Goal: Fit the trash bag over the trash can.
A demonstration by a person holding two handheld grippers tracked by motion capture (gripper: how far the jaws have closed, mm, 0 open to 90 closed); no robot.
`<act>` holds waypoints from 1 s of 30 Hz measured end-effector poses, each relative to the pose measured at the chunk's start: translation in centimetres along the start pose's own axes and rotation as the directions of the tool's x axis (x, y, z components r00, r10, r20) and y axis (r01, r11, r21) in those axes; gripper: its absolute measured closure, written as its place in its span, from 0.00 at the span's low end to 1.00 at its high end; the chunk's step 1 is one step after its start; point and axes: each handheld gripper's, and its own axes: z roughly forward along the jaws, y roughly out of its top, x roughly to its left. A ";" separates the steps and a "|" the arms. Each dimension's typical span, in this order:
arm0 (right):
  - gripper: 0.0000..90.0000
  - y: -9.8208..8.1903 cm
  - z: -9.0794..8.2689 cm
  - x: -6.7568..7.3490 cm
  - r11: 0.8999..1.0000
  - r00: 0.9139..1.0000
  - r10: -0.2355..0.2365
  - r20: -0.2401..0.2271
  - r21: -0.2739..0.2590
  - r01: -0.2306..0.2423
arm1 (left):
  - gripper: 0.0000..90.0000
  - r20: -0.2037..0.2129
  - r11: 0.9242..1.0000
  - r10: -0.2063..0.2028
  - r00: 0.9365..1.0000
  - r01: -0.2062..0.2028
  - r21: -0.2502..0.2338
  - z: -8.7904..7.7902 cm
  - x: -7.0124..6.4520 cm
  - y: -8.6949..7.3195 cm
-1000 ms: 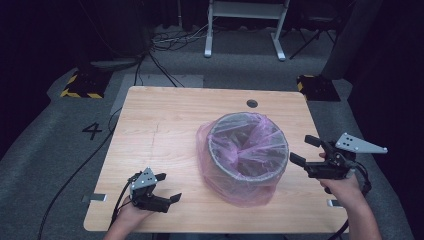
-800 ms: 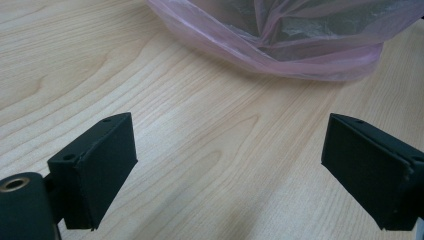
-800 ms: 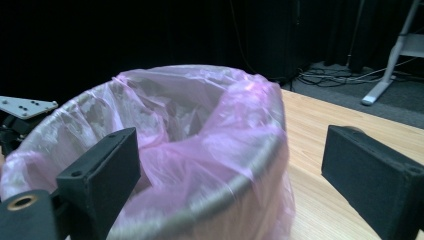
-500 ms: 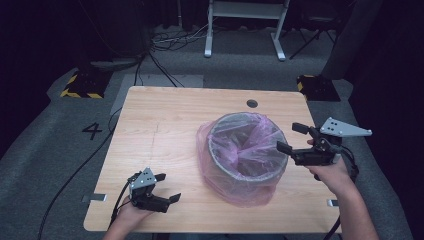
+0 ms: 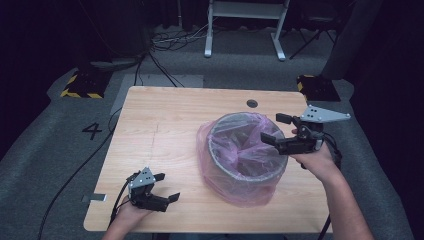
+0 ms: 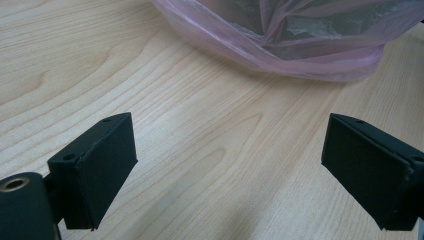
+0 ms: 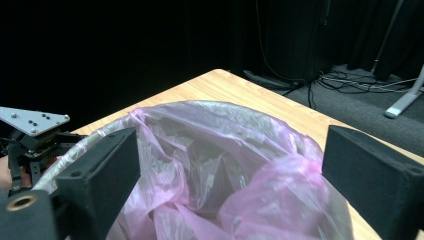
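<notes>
Standing right of the middle of the wooden counter (image 5: 165, 130): a round grey bin (image 5: 248, 150), lined with a thin pink bag (image 5: 215, 165) folded out over the rim and hanging down the outside wall. Bag crumpled and slack inside the bin, seen close up in the right gripper view (image 7: 225, 175), with the rim showing through the plastic.

Hovering at the bin's right rim: right gripper (image 5: 276, 129), held in the person's right hand (image 5: 315, 160), pointing across the bin's mouth. Jaws spread wide, gripping nothing; one jaw over the rim, the other just beyond the bin's far right edge. Grey three-cornered plate (image 5: 325, 114) on top, tilted slightly.

Resting low near the counter's front edge, well apart from the bin on its left: left gripper (image 5: 167, 187), held in the left hand (image 5: 127, 215). Jaws likewise wide open and empty, aimed toward the bin's base. Bare wood between them in the left gripper view, with the bag's lower folds (image 6: 300, 45) ahead, touching the counter.

Beyond the bin, near the counter's far edge: a small dark round hole (image 5: 252, 103).
</notes>
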 end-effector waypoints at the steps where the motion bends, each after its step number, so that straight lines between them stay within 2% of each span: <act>1: 0.10 0.2 0.3 0.1 1.000 1.000 -0.003 -0.006 0.004 0.003 | 0.08 0.000 1.000 0.000 1.000 0.000 -0.001 0.0 0.0 0.0; 7: 0.14 1.0 2.0 0.6 1.000 0.999 -0.025 -0.020 0.019 0.025 | 0.08 0.000 1.000 -0.005 1.000 0.005 -0.009 0.0 0.1 0.0; 16: 0.20 1.9 4.7 1.3 0.998 0.997 -0.056 -0.048 0.007 0.056 | 0.08 -0.001 1.000 -0.004 1.000 0.004 -0.019 -0.3 0.3 0.0; 18: 0.27 2.0 5.2 1.4 0.998 0.997 -0.067 -0.048 0.003 0.067 | 0.08 -0.001 1.000 -0.006 1.000 0.006 -0.020 -0.4 0.3 0.0; 21: 0.64 2.2 5.7 1.5 0.997 0.998 -0.069 0.000 -0.018 0.069 | 0.08 0.002 1.000 -0.006 1.000 0.006 -0.024 -0.4 0.4 0.0; 23: 0.86 2.4 6.0 1.4 0.998 0.998 -0.059 0.005 -0.017 0.059 | 0.08 0.001 1.000 -0.006 1.000 0.006 -0.022 -0.4 0.4 0.0; 25: 0.99 2.5 6.4 1.4 0.999 0.999 -0.049 0.022 -0.003 0.049 | 0.08 -0.001 1.000 -0.002 1.000 0.002 -0.021 -0.4 0.3 0.0; 27: 1.00 2.5 6.8 1.4 0.998 0.998 -0.063 0.026 0.019 0.062 | 0.08 0.001 1.000 -0.005 1.000 0.005 -0.024 -0.4 0.4 0.0; 29: 1.00 2.5 7.2 1.3 0.995 0.997 -0.081 0.006 0.051 0.080 | 0.08 -0.003 1.000 -0.009 1.000 0.009 -0.028 -0.4 0.4 0.0; 30: 1.00 2.5 7.4 1.4 0.993 0.995 -0.099 0.018 0.062 0.098 | 0.08 -0.001 1.000 -0.010 1.000 0.010 -0.028 -0.5 0.4 0.0</act>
